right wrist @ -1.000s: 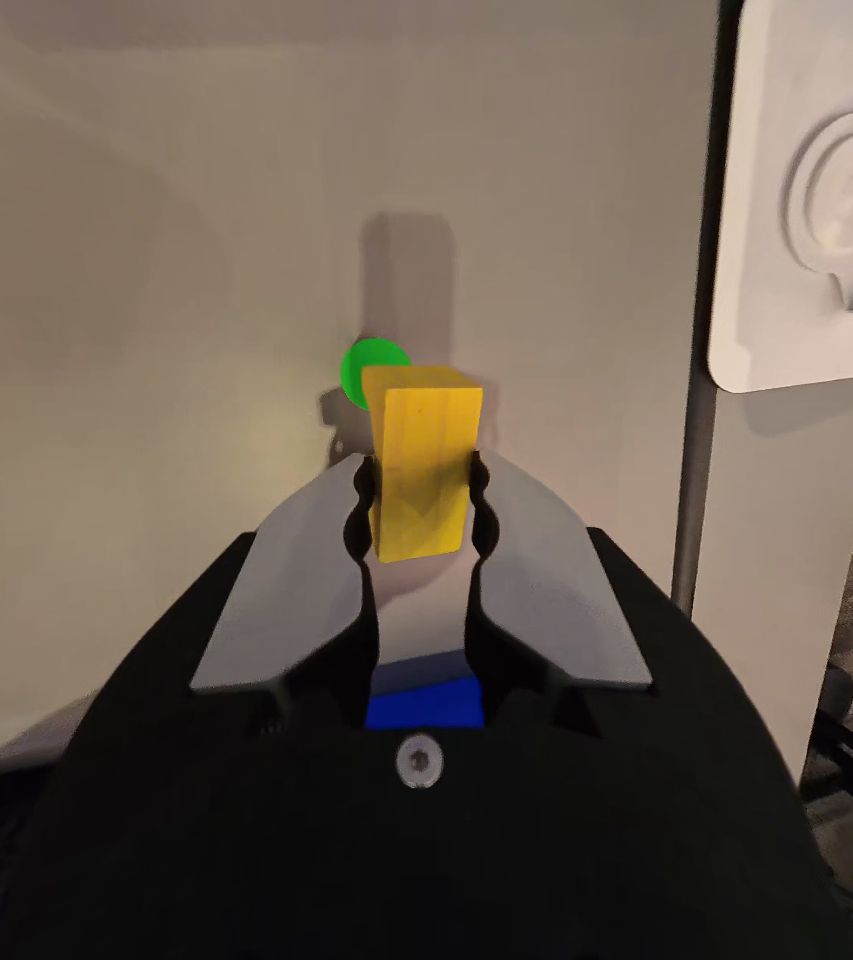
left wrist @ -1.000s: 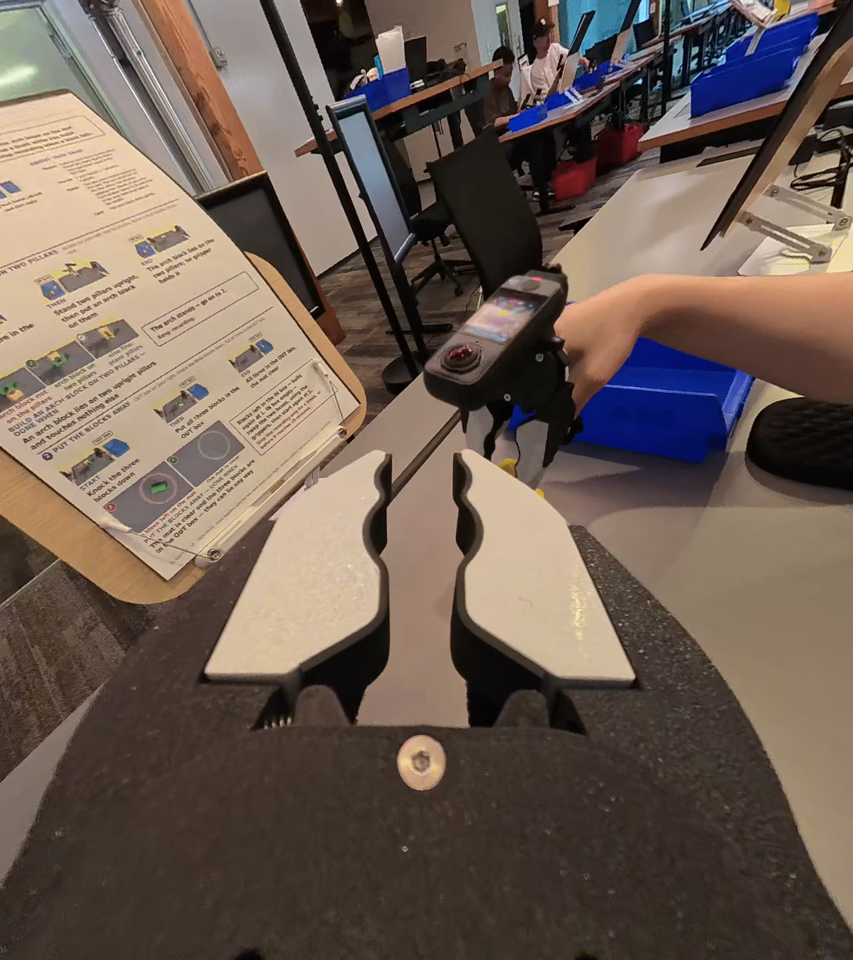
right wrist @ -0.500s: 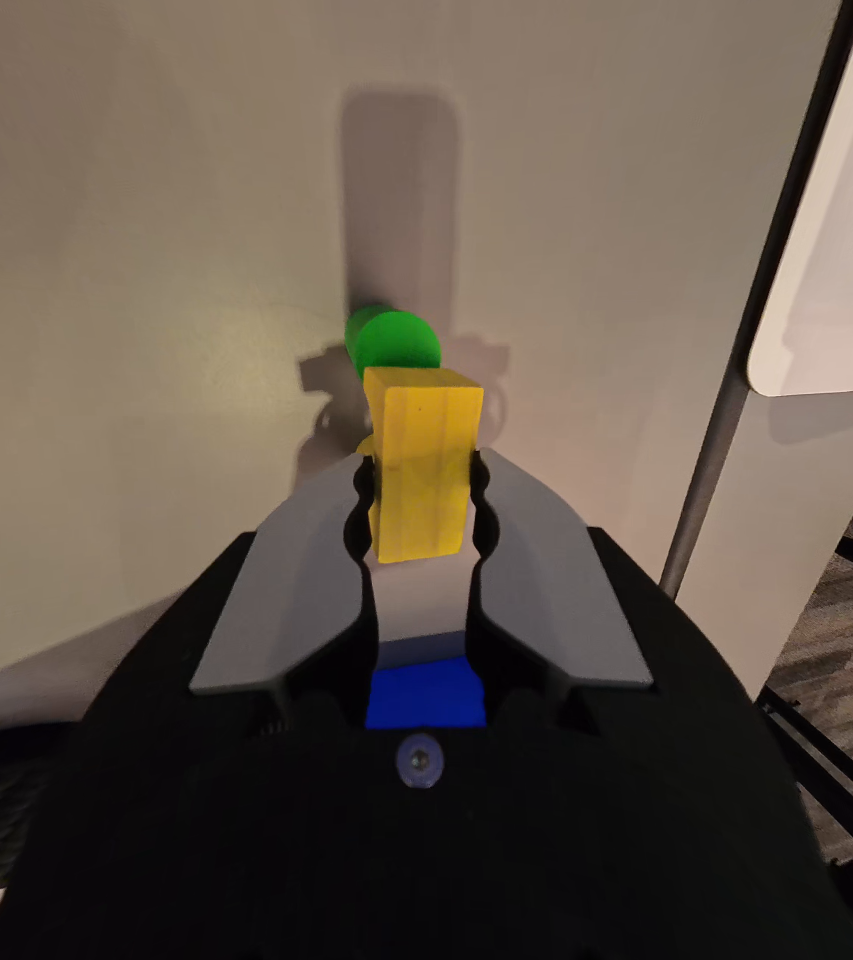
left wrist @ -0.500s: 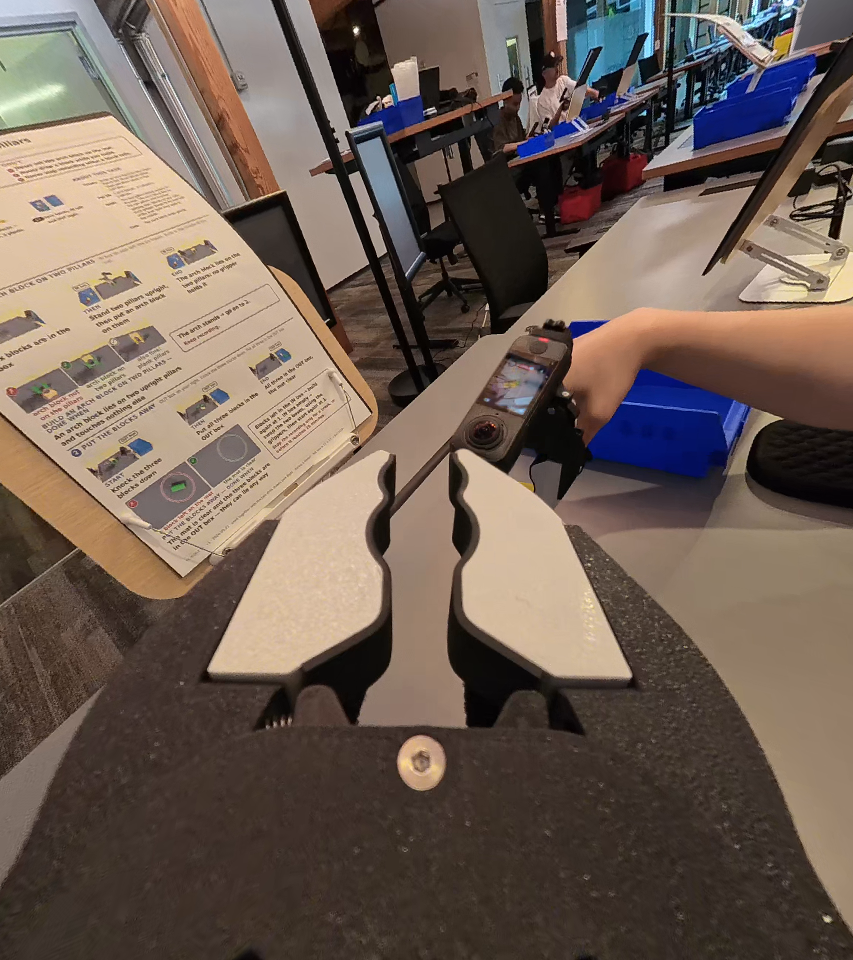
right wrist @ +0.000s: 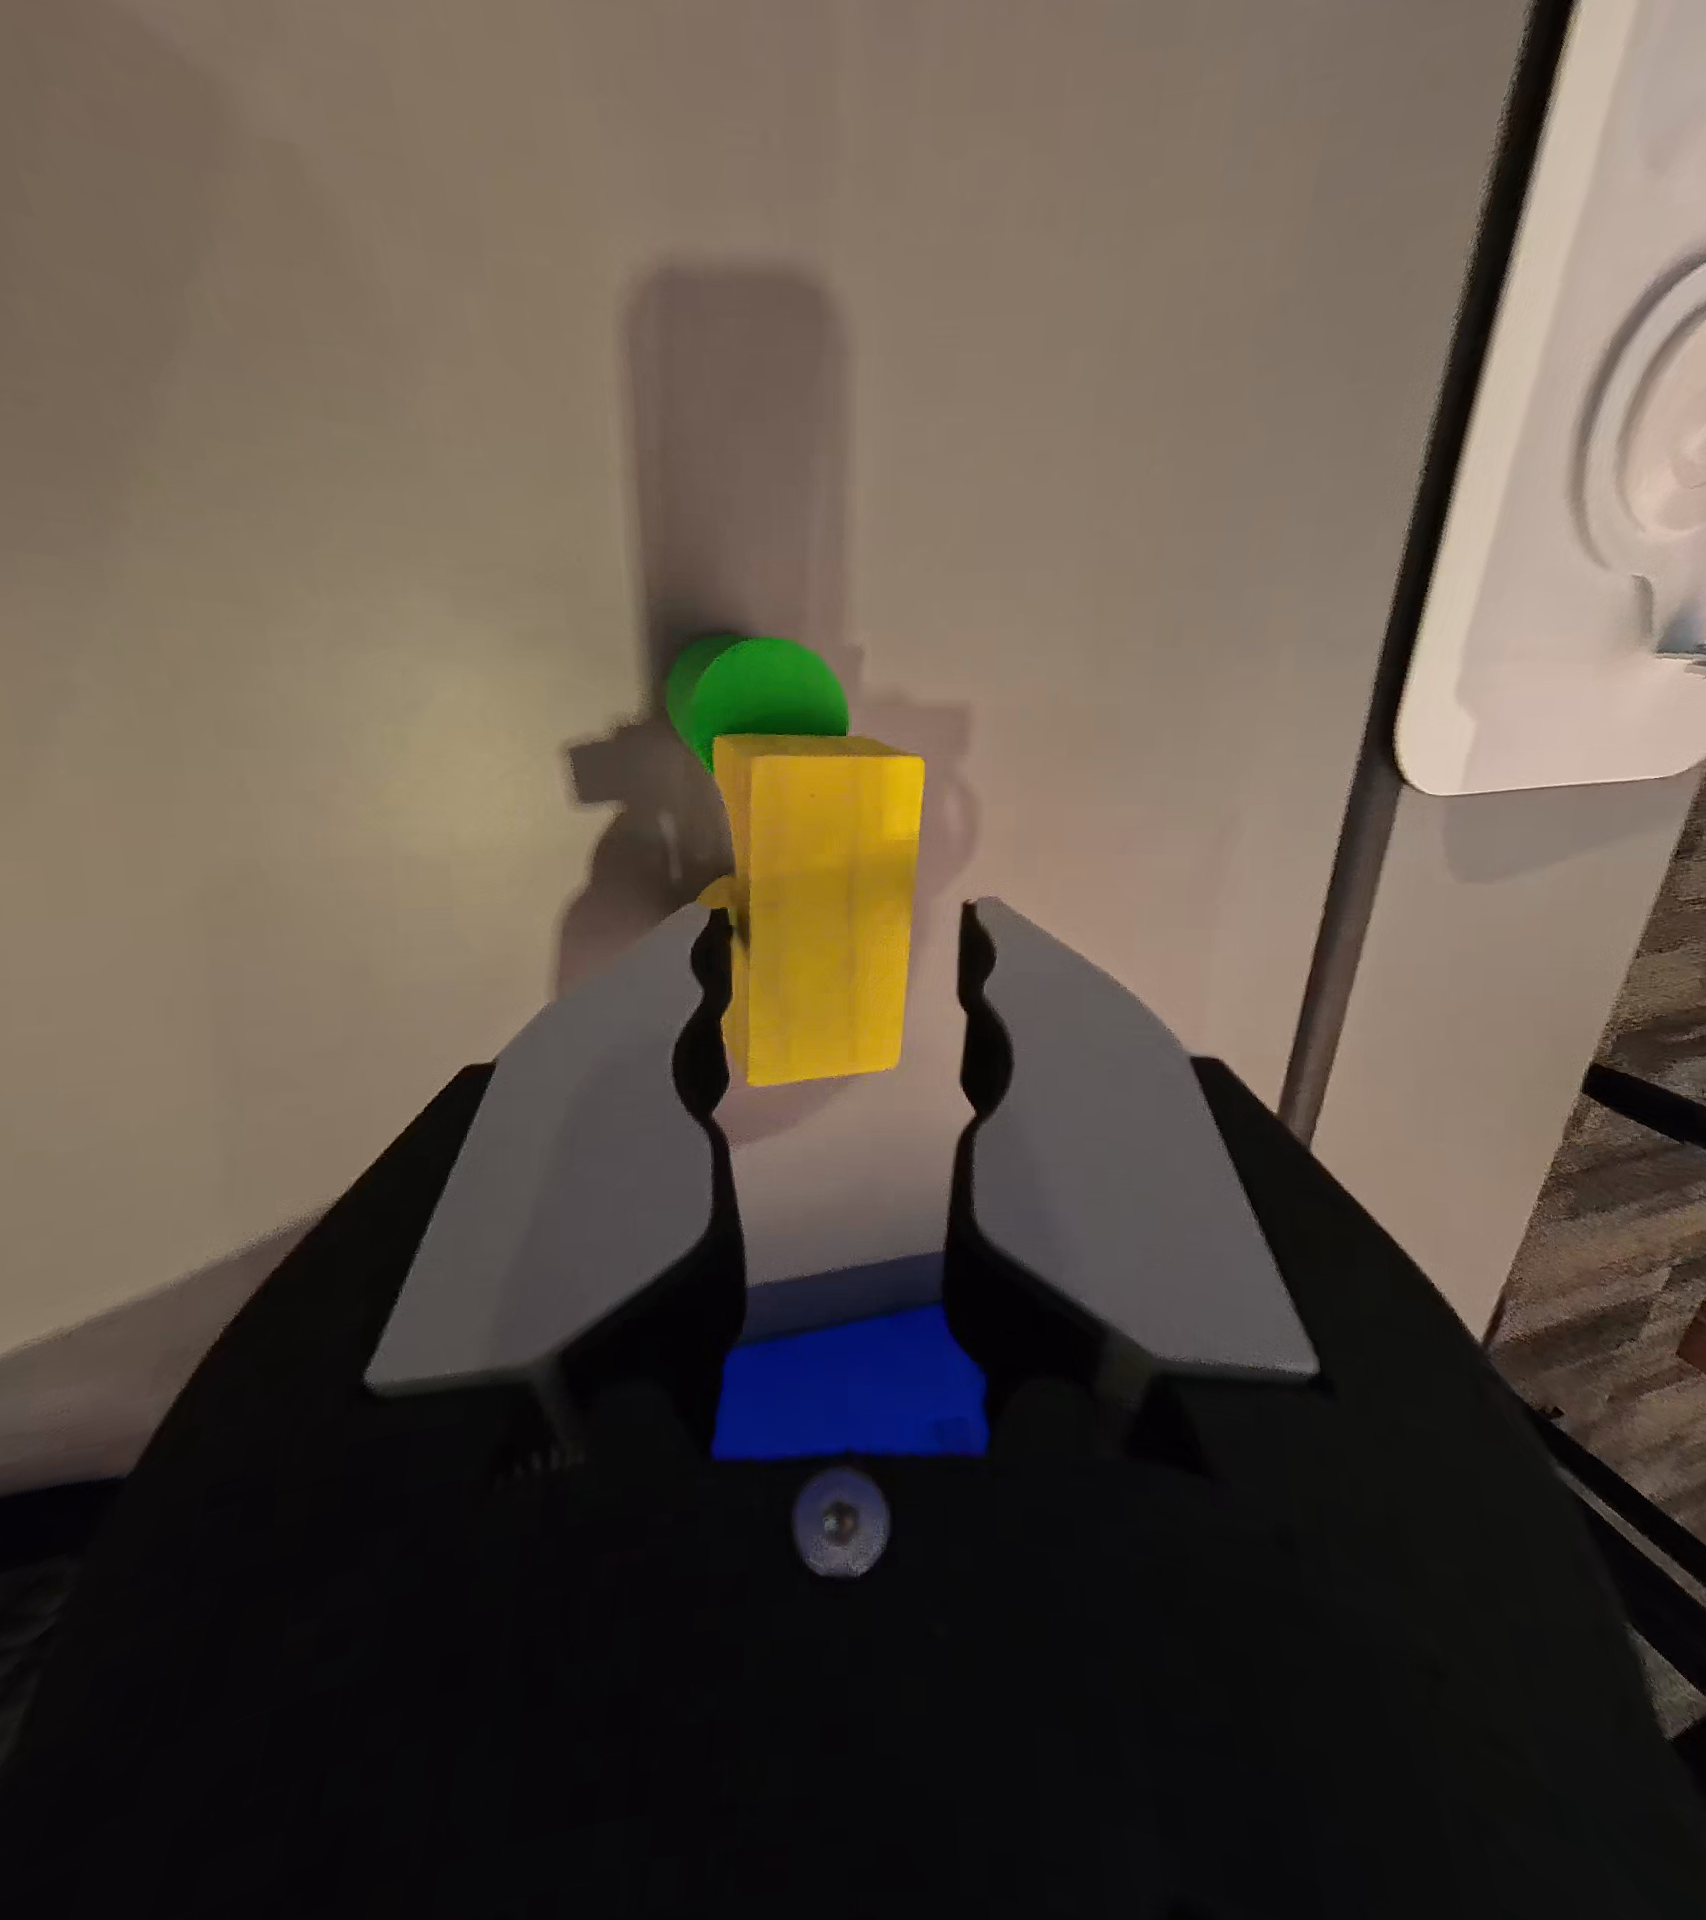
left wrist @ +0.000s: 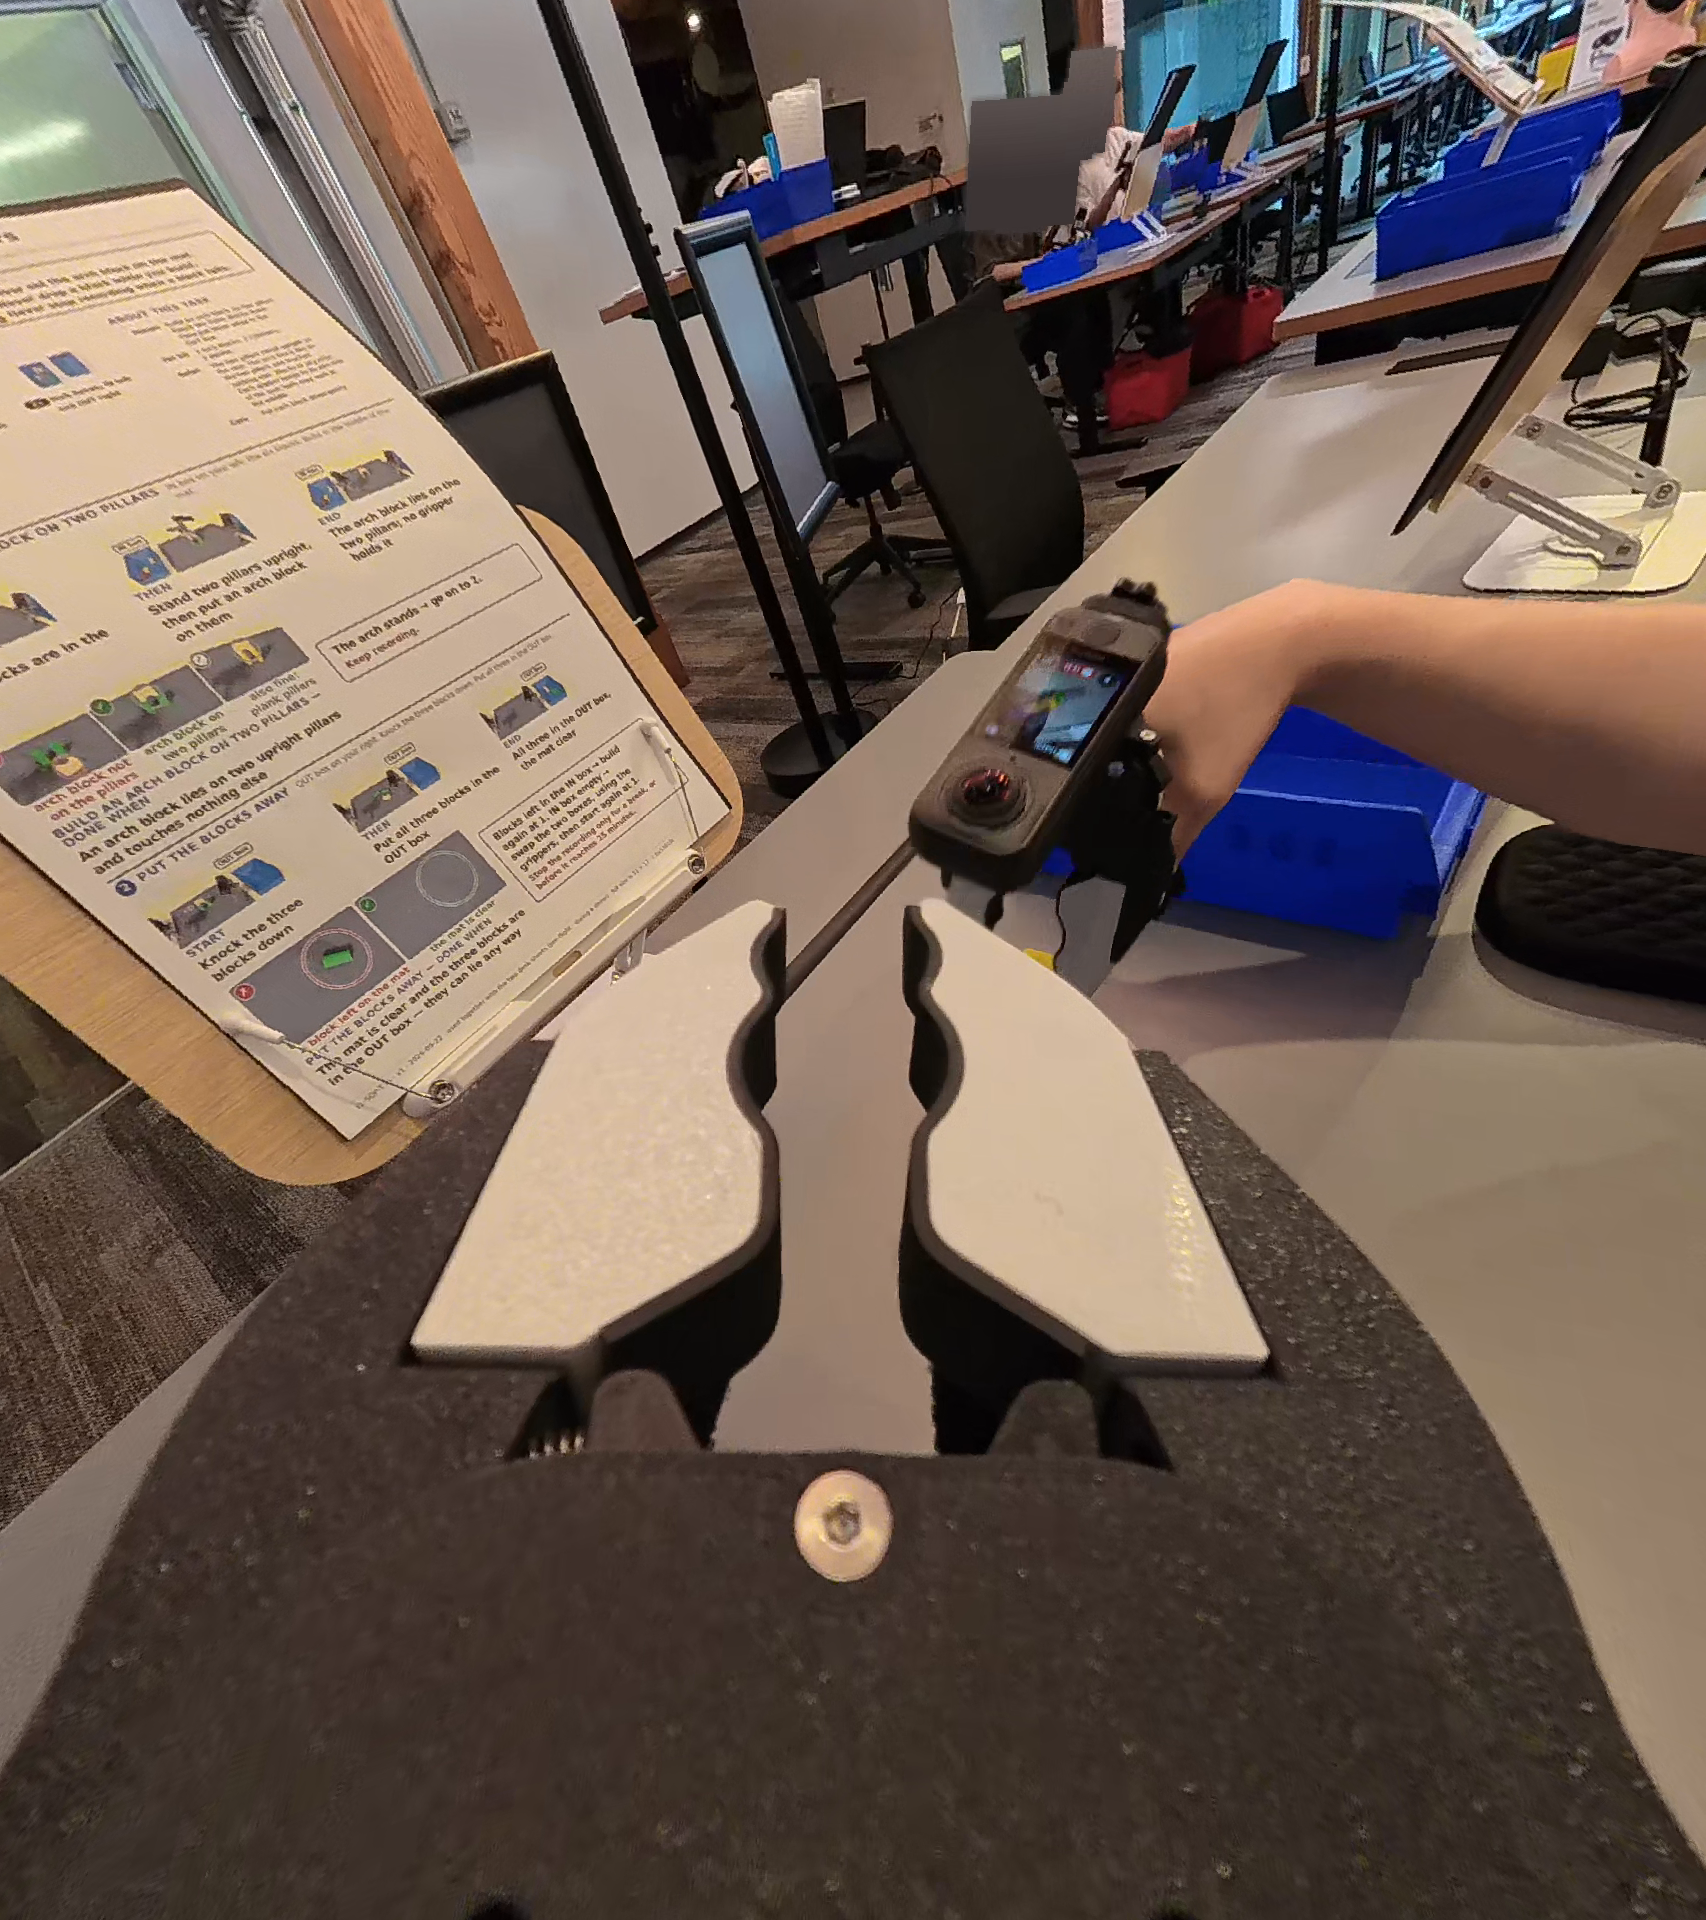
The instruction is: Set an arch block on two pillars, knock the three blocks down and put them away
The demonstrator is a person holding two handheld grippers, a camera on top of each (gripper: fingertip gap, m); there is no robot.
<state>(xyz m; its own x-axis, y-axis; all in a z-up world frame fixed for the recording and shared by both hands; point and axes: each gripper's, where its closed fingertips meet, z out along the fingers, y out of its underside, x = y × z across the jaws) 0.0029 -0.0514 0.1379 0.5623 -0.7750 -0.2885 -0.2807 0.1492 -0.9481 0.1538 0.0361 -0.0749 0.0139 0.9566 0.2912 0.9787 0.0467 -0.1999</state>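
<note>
Right now the yellow block (right wrist: pixel 823 914) stands on end between the right tool's (right wrist: pixel 841 925) parted fingers, and only the left finger (right wrist: pixel 620 1091) looks close enough to touch it; a clear gap shows on the other side. So that tool is released, or nearly so. A green cylinder (right wrist: pixel 761 691) sits just behind the block, partly hidden by it, on the pale tabletop (right wrist: pixel 257 623). Whether the block touches the cylinder cannot be told from here.

The risk, as I judge it, lies in pulling away. If the left finger drags along the block's side as the tool backs off, the narrow upright piece could tip, either toward the cylinder or sideways. A crooked retreat would do the same.

A blue bin (right wrist: pixel 844 1387) shows low between the fingers, close under the tool.

The left tool (left wrist: pixel 841 961) hovers empty with its fingers apart, well clear of the work, over the tabletop beside an instruction board (left wrist: pixel 205 644). It poses no threat unless it swings in.
</note>
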